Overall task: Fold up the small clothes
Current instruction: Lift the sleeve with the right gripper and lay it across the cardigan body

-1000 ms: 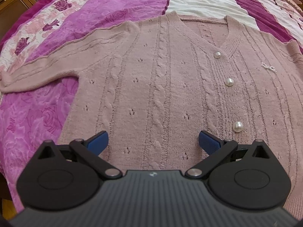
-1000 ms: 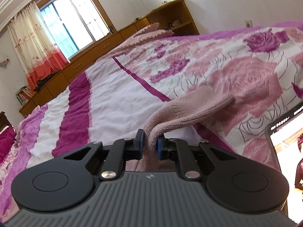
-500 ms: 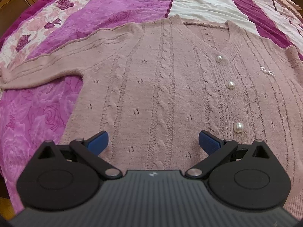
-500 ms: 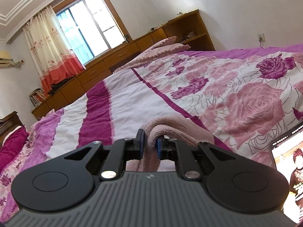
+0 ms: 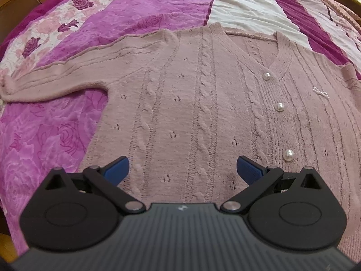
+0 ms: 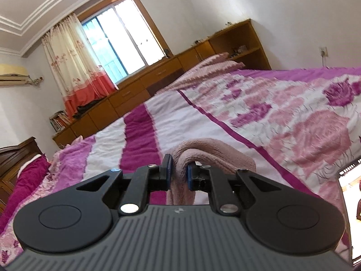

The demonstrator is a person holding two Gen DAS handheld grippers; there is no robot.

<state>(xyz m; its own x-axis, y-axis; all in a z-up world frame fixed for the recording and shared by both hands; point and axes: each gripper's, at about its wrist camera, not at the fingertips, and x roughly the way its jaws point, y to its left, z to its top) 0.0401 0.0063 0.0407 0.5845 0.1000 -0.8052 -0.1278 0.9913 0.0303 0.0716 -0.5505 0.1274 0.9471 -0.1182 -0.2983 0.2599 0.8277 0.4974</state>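
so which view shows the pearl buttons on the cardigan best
The left wrist view: three pearl buttons run down the front of the pink cardigan, which lies flat. The right wrist view shows no buttons, only a fold of knit pinched in the right gripper.

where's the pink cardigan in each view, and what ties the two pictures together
Left wrist: the pink cardigan lies flat across the middle, one sleeve out to the left, beyond the open left gripper.
Right wrist: only a bunched fold of it shows low at centre, pinched in the right gripper.
Shared landmark: the rose-patterned bedspread, with its white and magenta stripes.
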